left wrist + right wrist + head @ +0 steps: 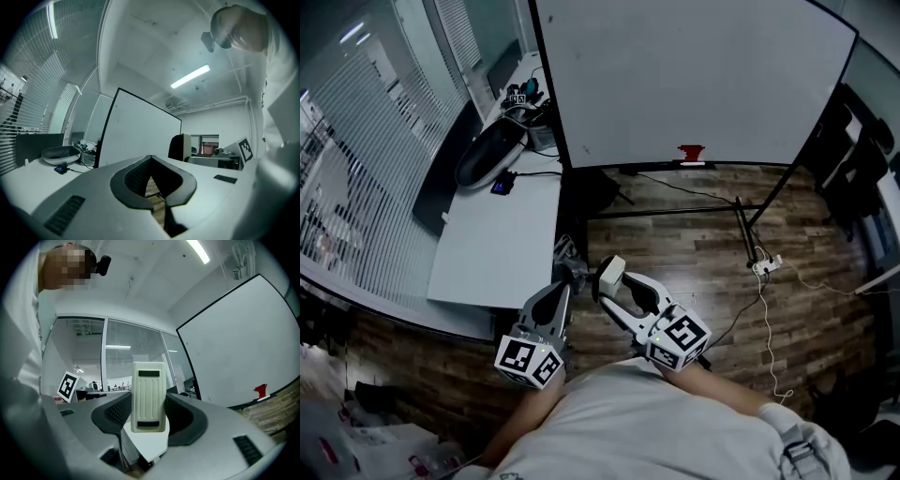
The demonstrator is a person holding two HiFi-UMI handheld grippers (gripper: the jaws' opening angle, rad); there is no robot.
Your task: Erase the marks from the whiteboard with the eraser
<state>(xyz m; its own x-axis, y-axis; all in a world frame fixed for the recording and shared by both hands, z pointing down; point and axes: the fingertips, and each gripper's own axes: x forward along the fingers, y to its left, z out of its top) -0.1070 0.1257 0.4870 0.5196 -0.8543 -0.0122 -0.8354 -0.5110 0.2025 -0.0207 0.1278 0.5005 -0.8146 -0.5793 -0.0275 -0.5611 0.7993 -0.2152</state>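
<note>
The whiteboard (pixel 694 75) stands upright ahead on a black frame; its face looks nearly clean, with only faint specks near the lower left. A small red object (pixel 690 152) sits on its bottom ledge. My right gripper (pixel 615 284) is shut on a white ribbed eraser (pixel 610 275), held low in front of my body and well short of the board. In the right gripper view the eraser (pixel 148 397) stands upright between the jaws, with the whiteboard (pixel 243 348) off to the right. My left gripper (pixel 566 284) hangs beside it, shut on nothing (pixel 150 159).
A white desk (pixel 497 234) stands to the left with a black rounded object (pixel 490 153) and cables on it. The board's black stand leg (pixel 748 228) and a power strip (pixel 766 265) with cords lie on the wooden floor. Glass with blinds (pixel 366 159) runs along the left.
</note>
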